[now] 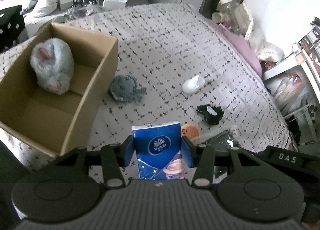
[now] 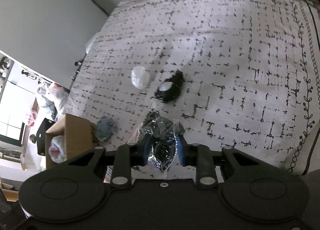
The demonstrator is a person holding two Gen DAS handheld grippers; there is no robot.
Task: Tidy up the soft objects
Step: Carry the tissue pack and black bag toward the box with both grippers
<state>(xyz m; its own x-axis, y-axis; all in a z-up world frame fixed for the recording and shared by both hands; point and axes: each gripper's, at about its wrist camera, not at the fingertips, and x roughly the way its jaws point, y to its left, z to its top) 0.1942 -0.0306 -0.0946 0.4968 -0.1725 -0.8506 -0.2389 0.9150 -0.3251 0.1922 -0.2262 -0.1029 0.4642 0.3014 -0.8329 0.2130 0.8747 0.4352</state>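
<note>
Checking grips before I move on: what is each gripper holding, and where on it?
Left gripper: blue tissue pack, by its side edges. Right gripper: clear plastic bag, around its middle.

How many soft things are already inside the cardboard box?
1: a fluffy grey plush toy sits at the far end of the cardboard box. The rest of the floor looks bare, though the near wall hides a strip.

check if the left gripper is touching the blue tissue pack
Touching. The left wrist view shows the left gripper with both blue pads pressed against the sides of the tissue pack, holding it upright.
</note>
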